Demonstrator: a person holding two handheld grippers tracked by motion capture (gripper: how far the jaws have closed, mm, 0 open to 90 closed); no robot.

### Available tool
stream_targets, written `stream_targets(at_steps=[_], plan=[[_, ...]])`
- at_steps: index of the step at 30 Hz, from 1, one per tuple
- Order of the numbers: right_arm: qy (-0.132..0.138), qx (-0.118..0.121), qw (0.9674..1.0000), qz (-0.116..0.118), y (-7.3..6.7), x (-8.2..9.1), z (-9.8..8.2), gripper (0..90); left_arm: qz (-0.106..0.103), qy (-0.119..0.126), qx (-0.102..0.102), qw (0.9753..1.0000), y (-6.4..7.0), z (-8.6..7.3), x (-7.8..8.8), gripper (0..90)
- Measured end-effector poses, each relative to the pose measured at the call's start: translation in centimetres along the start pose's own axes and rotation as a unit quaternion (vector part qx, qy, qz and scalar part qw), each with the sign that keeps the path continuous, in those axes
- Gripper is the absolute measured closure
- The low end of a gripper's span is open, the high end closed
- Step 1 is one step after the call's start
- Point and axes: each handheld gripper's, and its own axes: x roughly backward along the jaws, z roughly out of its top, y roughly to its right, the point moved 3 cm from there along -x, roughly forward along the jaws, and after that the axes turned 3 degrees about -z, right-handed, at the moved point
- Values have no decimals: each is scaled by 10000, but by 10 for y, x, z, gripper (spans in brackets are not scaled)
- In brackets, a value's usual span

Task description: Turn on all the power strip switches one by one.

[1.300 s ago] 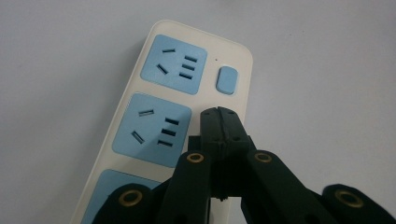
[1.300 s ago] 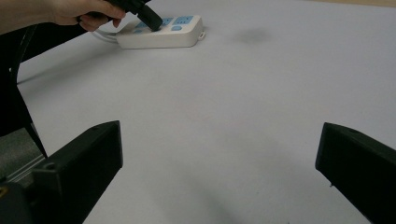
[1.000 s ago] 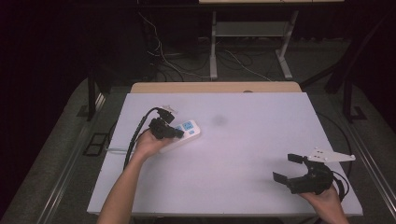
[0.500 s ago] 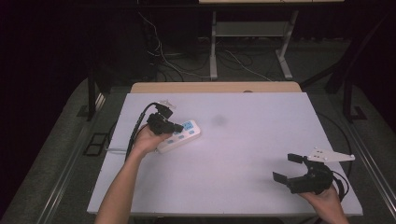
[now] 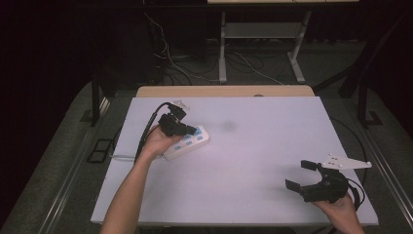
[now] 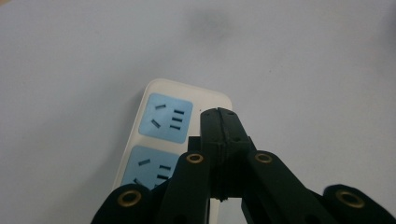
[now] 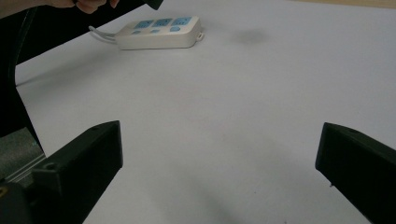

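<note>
Closed jaws of the left gripper (image 5: 187,128) hover above the power strip (image 5: 190,142) near the table's (image 5: 253,195) left edge (likely to press a switch); right gripper (image 5: 303,176) waits wide open.

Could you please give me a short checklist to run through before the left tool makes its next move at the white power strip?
1. Left tool shut, nothing between its jaws: ok.
2. Left tool over the white plastic power strip with blue sockets: ok; contact cannot tell.
3. Strip lying flat on the white table top, sockets facing up: ok.
4. Strip's white cord trailing free toward the table edge: ok.
5. Right tool open and well away from the strip: ok.
6. Switch position on the strip: cannot tell.
</note>
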Motion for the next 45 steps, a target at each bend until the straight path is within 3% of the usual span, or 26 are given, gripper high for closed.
stream_targets(at_steps=[11, 31, 45], plan=[[-9, -4, 10000, -20, 2, 0, -1, 6, -48, -48, -46, 10000, 2, 6, -11, 897], [-35, 28, 10000, -47, 3, 1, -2, 7, 6, -216, -75, 9997, -1, 3, -37, 896], [37, 41, 9999, -97, 4, 4, -1, 7, 19, -267, -83, 9996, -2, 0, -42, 897]])
